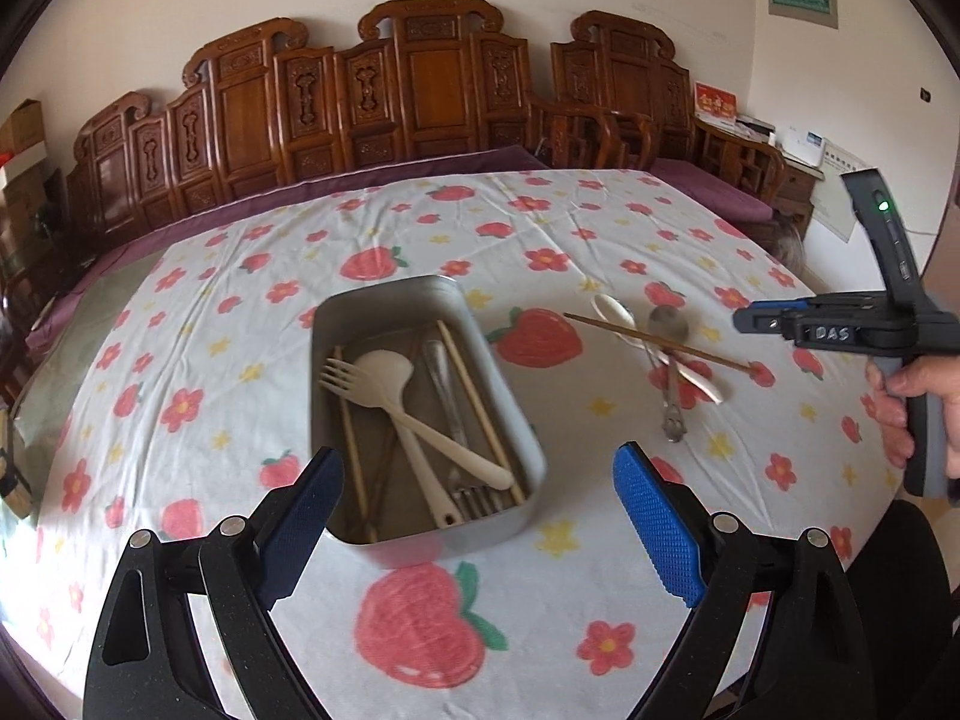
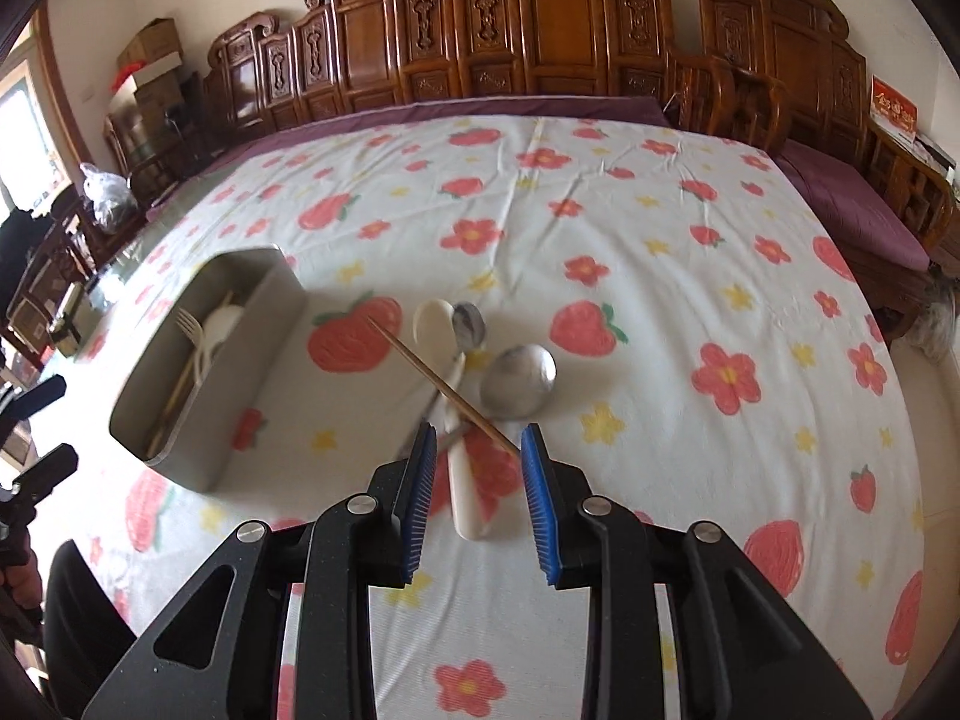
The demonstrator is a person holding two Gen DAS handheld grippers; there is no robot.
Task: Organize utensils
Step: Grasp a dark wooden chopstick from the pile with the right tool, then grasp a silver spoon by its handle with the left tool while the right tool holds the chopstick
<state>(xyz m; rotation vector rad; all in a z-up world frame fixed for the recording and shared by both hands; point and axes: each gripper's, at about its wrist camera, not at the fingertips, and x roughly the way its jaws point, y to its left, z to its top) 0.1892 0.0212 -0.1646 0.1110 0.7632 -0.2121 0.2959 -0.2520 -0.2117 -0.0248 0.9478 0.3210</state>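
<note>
My right tool (image 2: 474,468), part open and empty, hovers nearest the chopstick (image 2: 441,387) (axis diagonal, crossing the spoons); left tool (image 1: 474,510) wide open, empty.

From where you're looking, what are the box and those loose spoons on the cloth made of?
The box looks like brushed metal: dull grey with a soft sheen. The big round spoon looks like steel, since its bowl mirrors the light. The white spoon could be ceramic or plastic, being smooth, opaque and cream. The thin stick across them looks like wood or bamboo.
</note>
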